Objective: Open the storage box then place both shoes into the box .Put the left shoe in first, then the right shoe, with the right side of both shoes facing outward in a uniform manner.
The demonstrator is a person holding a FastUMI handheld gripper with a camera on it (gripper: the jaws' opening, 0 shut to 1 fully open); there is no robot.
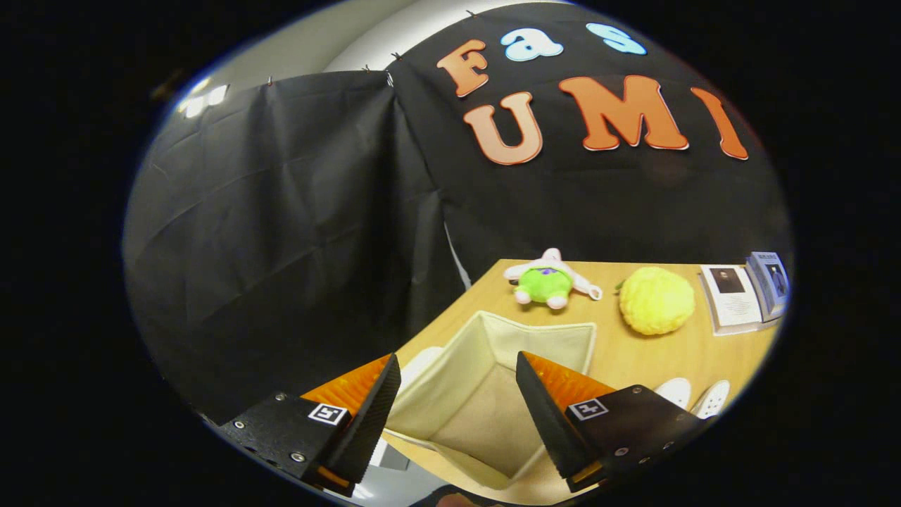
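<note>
Storage box [493, 394] sits on the wooden table [633, 359], directly between and just beyond the fingers; cream fabric, top open, interior visible down to the floor panel and holding nothing. Judgement: the opening step looks complete, since the walls stand up and no lid or flap covers the mouth.

Gripper [457, 398] hovers above the box with its jaws spread wide, nothing between them; the near rim of the box passes under the gap.

Shoes [693, 396]: two white toes show just past the right finger, side by side on the table, touching or nearly so. Most of each shoe is hidden behind the finger block (cannot tell which is the left shoe from the toes alone).

Other items, beyond the box and well apart from the fingers: yellow fuzzy ball [656, 301], green plush toy [547, 282] lying near the far table edge, and booklets [739, 297] beyond the ball. None belong to the task.

Step in hand, as judged: transition from box-opening to the first pick. Next move calls for swinging the open jaws toward the shoes, identifying the left one, and closing on it at a spot that lets it go into the box with its right side facing outward.
</note>
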